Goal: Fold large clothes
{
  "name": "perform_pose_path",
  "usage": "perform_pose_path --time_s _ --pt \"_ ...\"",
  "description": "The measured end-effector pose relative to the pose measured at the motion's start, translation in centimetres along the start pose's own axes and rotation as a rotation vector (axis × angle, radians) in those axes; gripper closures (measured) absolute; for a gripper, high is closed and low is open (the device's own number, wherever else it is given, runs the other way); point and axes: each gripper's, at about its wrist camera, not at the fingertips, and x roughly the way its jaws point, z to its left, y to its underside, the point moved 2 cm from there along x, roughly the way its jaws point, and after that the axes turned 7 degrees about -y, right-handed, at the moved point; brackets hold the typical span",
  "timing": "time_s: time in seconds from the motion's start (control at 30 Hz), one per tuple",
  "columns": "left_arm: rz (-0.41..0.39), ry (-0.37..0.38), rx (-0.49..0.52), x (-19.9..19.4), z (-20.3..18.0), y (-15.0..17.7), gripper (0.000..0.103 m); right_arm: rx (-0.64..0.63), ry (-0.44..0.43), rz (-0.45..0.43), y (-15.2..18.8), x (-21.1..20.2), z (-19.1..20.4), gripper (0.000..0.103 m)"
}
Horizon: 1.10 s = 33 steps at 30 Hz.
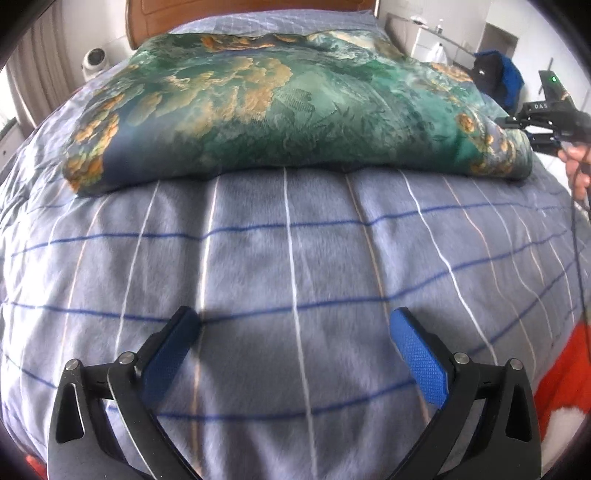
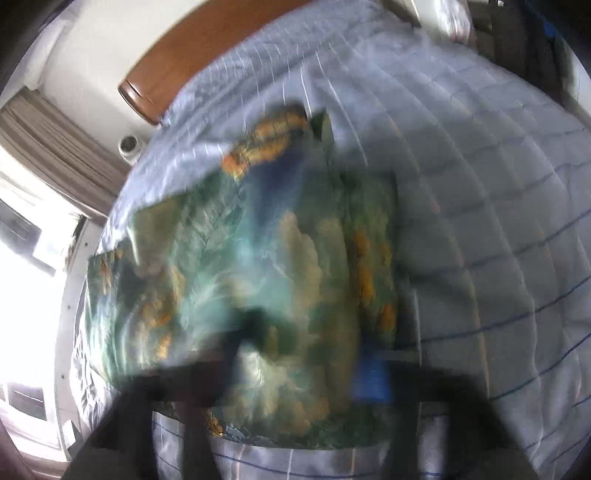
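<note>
Motion blur is smearing the right gripper point(image 2: 306, 373) so its fingers' spread is unreadable, while the left gripper point(image 1: 295, 350) is hovering with fingers wide apart above the striped bed point(image 1: 295, 258), where the glossy green-and-gold folded cloth point(image 1: 280, 110) is lying.

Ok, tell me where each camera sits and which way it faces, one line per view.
Left wrist: on the left gripper, open, low over the grey-blue striped bedspread, facing the wooden headboard; the right gripper and hand show at the right edge.
Right wrist: blurred, above the folded green and orange patterned cloth, its own fingers smeared.
Shared: cloth, bedspread, headboard.
</note>
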Motion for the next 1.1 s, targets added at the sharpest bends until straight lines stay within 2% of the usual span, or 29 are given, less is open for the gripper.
perform_pose_path --time_s 0.07,0.13,0.23,0.3,0.37,0.43,0.5,0.53,0.57,0.6,0.63,0.67,0.7,0.73,0.77,0.83,0.9,0.93,1.0,1.03,1.1 --pt "0.000 0.006 -0.011 -0.6 0.6 0.1 0.000 -0.034 0.002 -0.027 0.7 -1.3 0.8 0.086" --pt "-0.009 0.021 -0.047 -1.3 1.1 -0.4 0.000 0.001 -0.008 -0.058 1.2 -2.1 -0.2 0.086" --pt "-0.026 0.036 -0.095 -2.2 2.1 -2.0 0.001 0.039 0.042 -0.006 2.4 -0.2 -1.6 0.086" --pt "-0.078 0.037 -0.105 -3.6 2.7 -3.9 0.001 0.020 0.053 -0.024 2.6 0.3 -1.1 0.085" --pt "-0.162 0.006 -0.100 -5.3 3.4 -6.5 0.000 0.008 0.064 -0.038 2.7 0.2 -0.7 0.083" --pt "-0.230 -0.047 -0.087 -6.2 4.2 -10.5 0.000 -0.003 0.061 -0.038 2.5 0.3 -0.8 0.083" --pt "-0.261 -0.094 -0.080 -5.4 4.5 -14.1 0.000 0.001 0.043 -0.039 2.9 0.1 -1.1 0.083" --pt "-0.269 -0.140 -0.082 -4.2 5.2 -16.4 0.000 0.010 0.033 -0.042 2.5 0.3 -1.4 0.083" --pt "-0.259 -0.183 -0.083 -3.0 6.1 -17.4 0.000 0.016 0.023 -0.047 2.5 0.1 -1.5 0.082" --pt "-0.225 -0.260 -0.086 -1.2 7.0 -18.5 0.000 0.017 0.020 -0.050 2.5 0.0 -1.8 0.083" --pt "-0.144 -0.371 -0.101 1.8 8.4 -19.3 0.000 0.016 0.017 -0.054 2.6 0.0 -2.0 0.083" --pt "-0.055 -0.436 -0.125 4.8 10.0 -19.3 0.000 0.019 0.013 -0.057 2.6 0.0 -2.4 0.082" --pt "0.006 -0.409 -0.166 7.3 11.3 -18.8 0.000 0.022 0.006 -0.059 2.7 0.1 -2.6 0.082" --pt "0.026 -0.339 -0.214 8.7 11.8 -18.4 0.000 0.027 -0.005 -0.061 2.7 0.2 -2.9 0.081" --pt "0.026 -0.290 -0.267 9.1 12.7 -17.9 0.000 0.027 -0.011 -0.062 2.7 0.4 -3.0 0.080" --pt "-0.008 -0.268 -0.309 8.1 13.2 -17.6 0.000 0.015 -0.012 -0.063 2.7 0.5 -2.8 0.079" --pt "-0.064 -0.310 -0.299 5.6 12.6 -17.7 0.001 -0.010 -0.011 -0.071 2.7 0.3 -2.6 0.075" --pt "-0.118 -0.307 -0.283 4.0 11.8 -18.1 0.001 -0.015 -0.018 -0.074 2.8 0.2 -2.6 0.073" --pt "-0.206 -0.228 -0.225 1.6 9.4 -19.6 0.001 -0.021 -0.039 -0.092 2.9 -0.3 -2.6 0.069" --pt "-0.230 -0.153 -0.171 0.8 7.3 -20.8 0.001 -0.021 -0.051 -0.100 3.0 -0.5 -2.6 0.065" --pt "-0.217 -0.064 -0.100 1.0 4.2 -22.6 0.001 -0.020 -0.073 -0.124 3.2 -1.2 -2.6 0.063"
